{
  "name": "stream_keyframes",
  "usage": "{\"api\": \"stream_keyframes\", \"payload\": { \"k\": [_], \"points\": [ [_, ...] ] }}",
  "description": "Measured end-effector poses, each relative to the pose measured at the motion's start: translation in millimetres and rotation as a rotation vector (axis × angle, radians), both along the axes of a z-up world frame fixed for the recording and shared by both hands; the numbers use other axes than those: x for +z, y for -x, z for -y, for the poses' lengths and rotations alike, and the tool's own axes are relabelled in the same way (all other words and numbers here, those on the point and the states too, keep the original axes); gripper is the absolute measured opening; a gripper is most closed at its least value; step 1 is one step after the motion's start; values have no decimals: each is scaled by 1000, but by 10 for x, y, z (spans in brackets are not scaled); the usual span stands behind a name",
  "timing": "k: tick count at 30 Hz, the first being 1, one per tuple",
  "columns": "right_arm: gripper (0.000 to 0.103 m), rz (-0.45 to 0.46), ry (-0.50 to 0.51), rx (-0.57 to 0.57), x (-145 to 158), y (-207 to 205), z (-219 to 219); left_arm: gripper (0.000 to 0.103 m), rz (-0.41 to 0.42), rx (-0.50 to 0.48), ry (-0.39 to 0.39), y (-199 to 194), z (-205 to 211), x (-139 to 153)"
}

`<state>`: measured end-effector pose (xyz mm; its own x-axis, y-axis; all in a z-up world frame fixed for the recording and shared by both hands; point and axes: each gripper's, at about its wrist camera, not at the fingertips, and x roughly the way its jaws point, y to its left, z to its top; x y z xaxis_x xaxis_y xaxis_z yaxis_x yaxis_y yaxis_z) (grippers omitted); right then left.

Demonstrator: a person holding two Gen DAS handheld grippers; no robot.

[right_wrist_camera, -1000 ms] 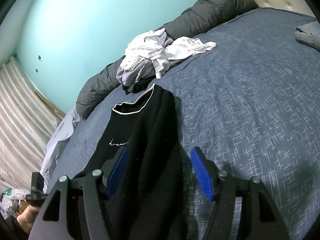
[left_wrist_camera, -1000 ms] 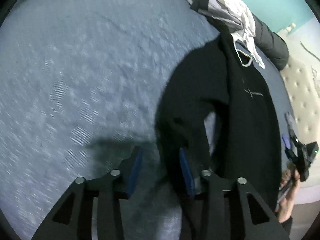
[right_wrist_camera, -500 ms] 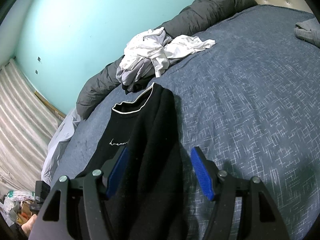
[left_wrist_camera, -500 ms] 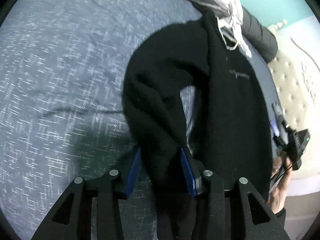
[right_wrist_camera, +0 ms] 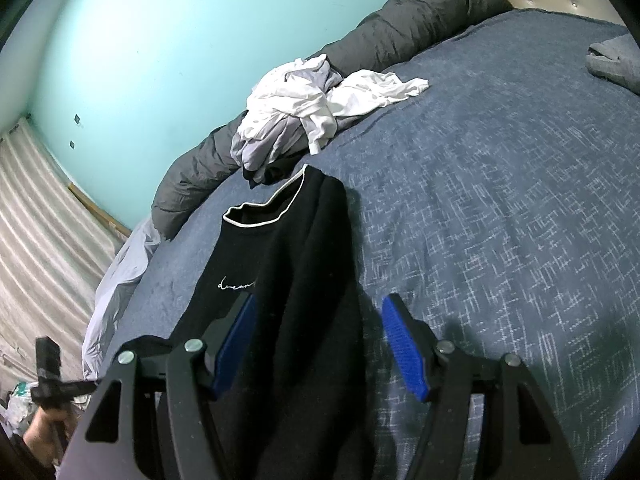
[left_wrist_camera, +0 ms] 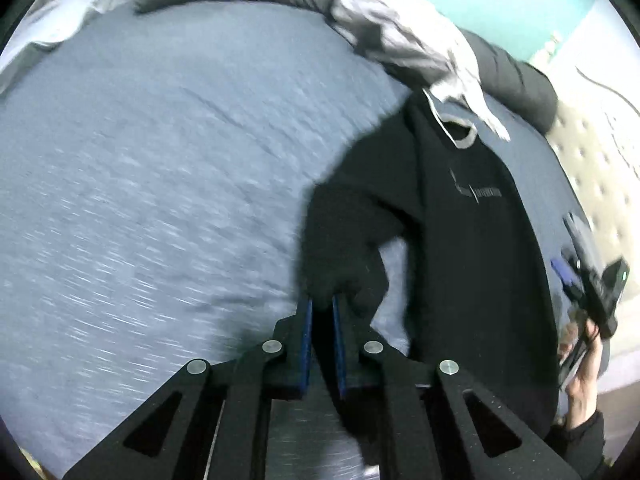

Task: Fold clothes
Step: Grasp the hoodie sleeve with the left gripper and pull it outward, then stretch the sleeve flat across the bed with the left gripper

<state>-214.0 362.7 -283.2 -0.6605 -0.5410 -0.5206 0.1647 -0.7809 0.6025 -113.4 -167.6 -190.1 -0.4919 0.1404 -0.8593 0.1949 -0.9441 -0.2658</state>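
Observation:
A black sweatshirt (left_wrist_camera: 472,240) with a white-trimmed collar and small white chest lettering lies on the blue bedspread (left_wrist_camera: 160,160). My left gripper (left_wrist_camera: 320,308) is shut on the end of its left sleeve (left_wrist_camera: 340,240), which is lifted and bent back toward the body. In the right wrist view the same sweatshirt (right_wrist_camera: 288,280) runs lengthwise, its right side folded inward. My right gripper (right_wrist_camera: 320,320) hovers open over that folded side, blue pads apart, holding nothing.
A heap of white and grey clothes (right_wrist_camera: 312,112) sits beyond the collar against a long dark grey bolster (right_wrist_camera: 400,32). A grey garment (right_wrist_camera: 612,60) lies at the far right. The tufted headboard (left_wrist_camera: 592,152) and teal wall (right_wrist_camera: 160,40) border the bed.
My left gripper closed on the black sleeve and lifted it, swinging the view up toward the bolster. The right gripper stayed open in the same place.

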Motion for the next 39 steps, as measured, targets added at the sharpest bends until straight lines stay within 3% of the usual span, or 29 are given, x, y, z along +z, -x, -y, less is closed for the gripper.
{"api": "stream_keyframes", "payload": {
  "k": [3, 6, 11, 13, 14, 15, 19, 23, 27, 30, 34, 35, 36, 39],
  "points": [
    [66, 0, -5, -2, -2, -9, 5, 3, -1, 14, 85, 32, 204, 194],
    [66, 3, -13, 2, -11, -4, 35, 3, 10, 2, 159, 101, 286, 294],
    [66, 6, -27, 10, -32, 7, 85, 5, 48, 39, 102, 33, 357, 84],
    [66, 8, -31, 12, -40, 10, 94, 16, 63, 54, 80, 6, 385, 0],
    [66, 8, -31, 11, -41, 12, 93, 32, 70, 62, 68, -7, 399, -42],
    [66, 8, -31, 11, -41, 13, 91, 40, 77, 69, 57, -21, 413, -84],
    [66, 8, -26, 7, -41, 24, 74, 41, 107, 99, 11, -75, 469, -252],
    [66, 12, -26, 10, -49, 27, 94, 52, 140, 128, -41, -150, 518, -433],
    [66, 14, -33, 17, -51, 22, 130, 53, 144, 140, -129, -298, 472, -609],
    [66, 17, -33, 16, -59, 21, 140, 53, 127, 111, -138, -302, 342, -646],
    [66, 18, -35, 20, -65, 29, 148, 52, 109, 63, -128, -212, 140, -674],
    [66, 17, -36, 21, -64, 31, 151, 46, 107, 52, -122, -182, 93, -681],
    [66, 16, -37, 22, -63, 32, 151, 26, 110, 43, -113, -149, 57, -695],
    [66, 16, -32, 19, -67, 32, 126, 9, 122, 28, -91, -70, 58, -720]
  ]
}}
